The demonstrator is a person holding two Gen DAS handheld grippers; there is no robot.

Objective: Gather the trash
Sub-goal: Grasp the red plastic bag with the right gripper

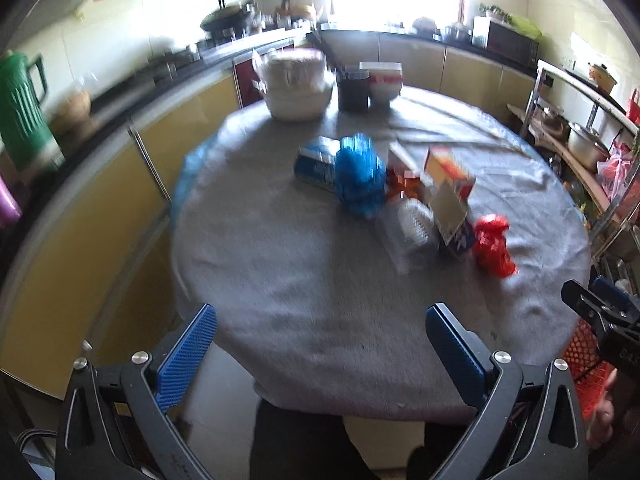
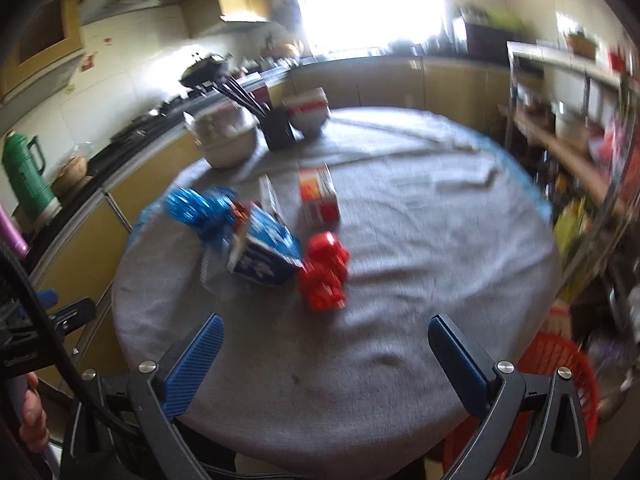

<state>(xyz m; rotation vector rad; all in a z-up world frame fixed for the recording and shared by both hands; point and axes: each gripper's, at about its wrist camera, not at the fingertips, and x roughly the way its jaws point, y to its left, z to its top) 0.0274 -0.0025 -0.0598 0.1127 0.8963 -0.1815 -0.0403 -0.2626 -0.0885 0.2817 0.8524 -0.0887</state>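
**Both claws spread and empty at near edge of table; trash clustered mid-table**

Left claw (image 1: 320,354): blue pads wide apart, nothing between them, held over the near edge of the round table (image 1: 280,280) with its grey cloth. Right claw (image 2: 326,364): likewise spread and empty, over the same near edge.

Trash lies in a loose cluster at mid-table, apart from both claws. Nearest is a crumpled red bag (image 2: 324,272), touching or just beside a blue-and-white carton (image 2: 266,258) lying on its side. Left of the carton sits a crumpled blue bag (image 2: 200,212). Beyond the carton stands a red-and-white box (image 2: 318,198). A clear plastic item (image 1: 412,226) lies near the carton; motion blur hides its detail.

At the far edge stand stacked white bowls (image 1: 294,84), a dark utensil holder (image 1: 353,90) and a red-banded bowl (image 1: 382,80).

A red mesh basket (image 2: 560,364) sits below the table's near right side.
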